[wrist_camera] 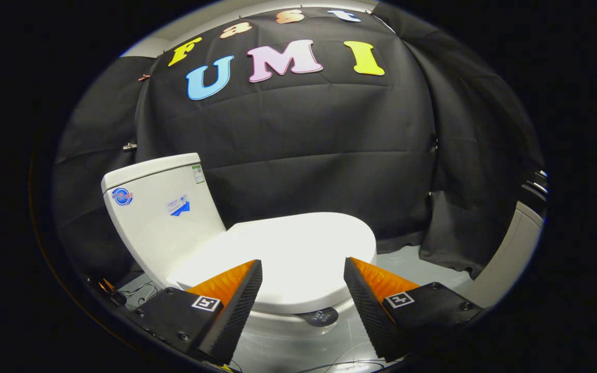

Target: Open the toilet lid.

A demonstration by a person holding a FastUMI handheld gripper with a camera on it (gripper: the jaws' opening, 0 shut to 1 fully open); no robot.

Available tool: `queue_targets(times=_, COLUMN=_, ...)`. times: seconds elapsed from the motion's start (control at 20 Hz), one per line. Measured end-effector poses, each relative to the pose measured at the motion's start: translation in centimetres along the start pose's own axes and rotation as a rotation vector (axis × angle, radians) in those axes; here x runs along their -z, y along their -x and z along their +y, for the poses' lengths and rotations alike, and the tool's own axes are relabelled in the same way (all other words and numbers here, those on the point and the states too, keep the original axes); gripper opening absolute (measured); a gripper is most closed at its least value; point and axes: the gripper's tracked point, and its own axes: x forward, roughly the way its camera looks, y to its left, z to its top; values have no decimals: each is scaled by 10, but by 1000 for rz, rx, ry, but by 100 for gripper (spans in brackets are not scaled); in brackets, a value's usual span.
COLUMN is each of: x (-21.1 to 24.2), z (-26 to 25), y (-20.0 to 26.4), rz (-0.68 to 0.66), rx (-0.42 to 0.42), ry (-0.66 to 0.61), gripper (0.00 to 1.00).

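White ceramic: the toilet [257, 243] stands on the floor, turned at an angle, with its tank to the left and its front end to the right.
Lid: the toilet lid [288, 254] lies flat and closed on the bowl, a smooth white oval with nothing resting on it.
Lid position: it sits just ahead of the claw and partly between the two fingers, its near rim dropping out of sight behind their tips.
Claw: the claw [302, 272] is spread wide, holding nothing.
Fingers: the fingers [239, 305] are black with ribbed inner pads and orange outer sides; each carries a small square black-and-white marker. Neither touches the lid, as far as can be told.
Tank: the tank [161, 207] rises behind the lid's left end, with a round blue sticker, a pale blue sticker and a small green-edged label on its face.
Bowl: a dark round sticker [319, 316] shows on the bowl's front, below the lid rim, between the fingers.
Floor: the grey floor [407, 256] runs to the right of the toilet; thin cables [138, 292] lie on it near the tank's base.
Backdrop: black cloth [303, 140] hangs behind the toilet.
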Motion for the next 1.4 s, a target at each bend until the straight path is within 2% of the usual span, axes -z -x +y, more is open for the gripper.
queue_targets(times=0.7, x=61, z=-40, y=-8, rz=215, rx=79, ry=-76, gripper=99)
queue_targets(times=1.4, x=99, z=-67, y=-15, rz=327, rx=120, ry=-180, gripper=99)
